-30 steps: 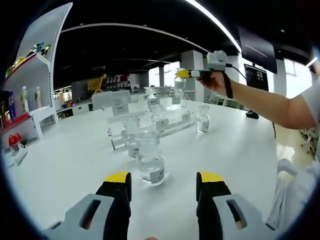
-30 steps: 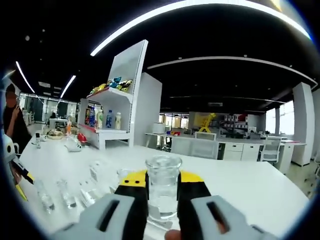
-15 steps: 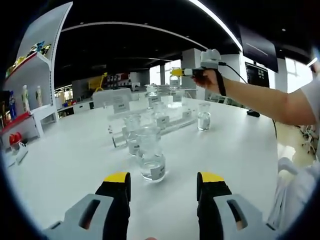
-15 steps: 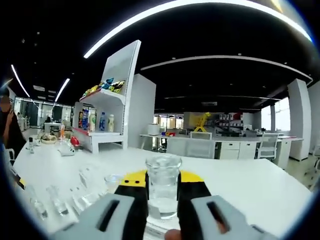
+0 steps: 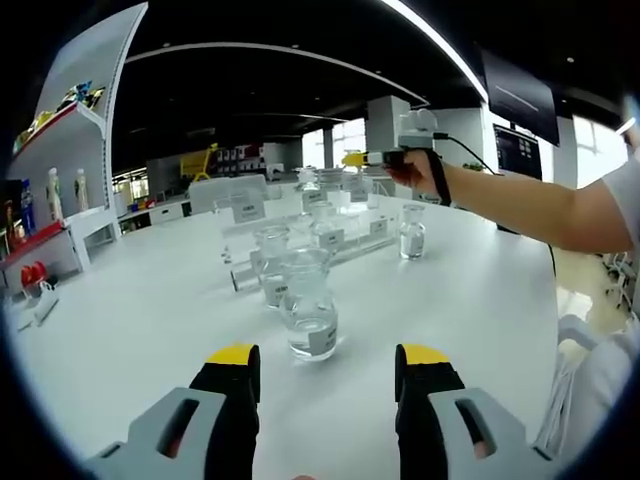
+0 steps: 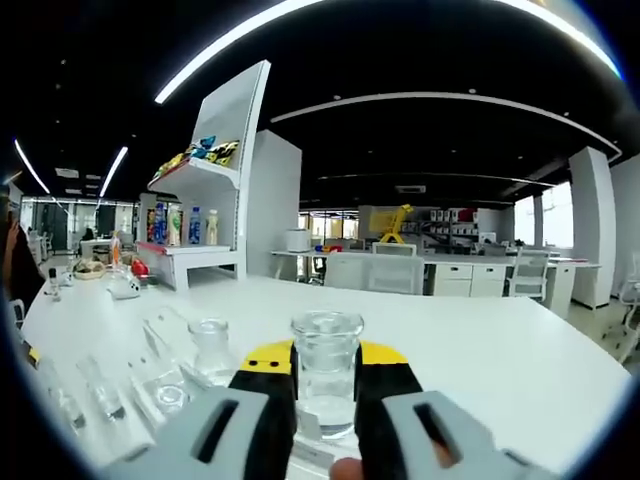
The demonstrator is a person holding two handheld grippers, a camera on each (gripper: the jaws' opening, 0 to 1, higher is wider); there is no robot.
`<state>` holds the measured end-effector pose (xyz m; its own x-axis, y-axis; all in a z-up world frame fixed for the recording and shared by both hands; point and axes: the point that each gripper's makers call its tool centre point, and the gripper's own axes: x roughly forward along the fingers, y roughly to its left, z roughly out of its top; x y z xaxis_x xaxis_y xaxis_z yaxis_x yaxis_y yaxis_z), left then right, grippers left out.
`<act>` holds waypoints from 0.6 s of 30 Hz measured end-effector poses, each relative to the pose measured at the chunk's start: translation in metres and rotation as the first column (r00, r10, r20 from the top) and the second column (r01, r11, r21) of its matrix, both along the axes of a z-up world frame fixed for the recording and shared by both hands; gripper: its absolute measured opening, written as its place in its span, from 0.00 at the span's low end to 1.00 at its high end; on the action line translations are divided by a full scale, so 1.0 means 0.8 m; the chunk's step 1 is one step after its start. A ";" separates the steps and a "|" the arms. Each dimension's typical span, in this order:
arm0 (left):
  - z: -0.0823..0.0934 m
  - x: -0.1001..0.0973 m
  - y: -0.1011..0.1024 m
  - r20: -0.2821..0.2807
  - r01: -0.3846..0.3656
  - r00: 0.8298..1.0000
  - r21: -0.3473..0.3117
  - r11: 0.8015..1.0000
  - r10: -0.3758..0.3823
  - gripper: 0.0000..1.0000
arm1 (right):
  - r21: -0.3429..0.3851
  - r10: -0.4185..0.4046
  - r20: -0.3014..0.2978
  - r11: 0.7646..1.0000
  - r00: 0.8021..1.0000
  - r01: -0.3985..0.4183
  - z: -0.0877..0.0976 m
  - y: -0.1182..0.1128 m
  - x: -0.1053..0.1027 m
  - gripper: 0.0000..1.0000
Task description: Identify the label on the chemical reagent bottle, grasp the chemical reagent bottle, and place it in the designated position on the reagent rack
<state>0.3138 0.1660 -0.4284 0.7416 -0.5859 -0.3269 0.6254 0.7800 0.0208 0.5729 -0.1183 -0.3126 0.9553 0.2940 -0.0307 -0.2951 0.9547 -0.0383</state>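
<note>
1. The left gripper (image 5: 322,372) hung low over the white table (image 5: 140,330), jaws apart and holding nothing, with a clear labelled bottle (image 5: 308,305) standing just ahead of them.
2. The right gripper (image 6: 326,385) was clamped on the reagent bottle (image 6: 326,372), carried above the table: clear glass, wide open mouth, some clear liquid, a small label low on its side (unreadable).
3. Farther off stood the clear reagent rack (image 5: 330,240) with other bottles; the right gripper (image 5: 358,158) hovered over it.
4. The carry step looked to be in hand; next called for lowering the bottle upright into its labelled spot.
</note>
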 end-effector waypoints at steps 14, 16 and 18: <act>-0.002 0.003 0.000 -0.002 0.005 1.000 0.002 1.000 -0.005 0.55 | -0.023 0.000 -0.024 1.000 1.000 0.000 -0.020 -0.001 0.005 0.19; -0.004 0.001 0.001 -0.005 0.010 1.000 0.006 1.000 -0.010 0.55 | -0.025 -0.001 -0.036 1.000 0.999 0.000 -0.025 -0.002 0.005 0.19; -0.007 0.000 0.000 -0.008 0.014 1.000 0.009 1.000 -0.014 0.55 | -0.033 -0.022 -0.048 0.999 0.999 0.021 -0.030 -0.006 0.005 0.20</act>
<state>0.3137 0.1663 -0.4341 0.7305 -0.5932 -0.3384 0.6365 0.7709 0.0227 0.5772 -0.1228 -0.3368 0.9586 0.2716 -0.0861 -0.2768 0.9593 -0.0558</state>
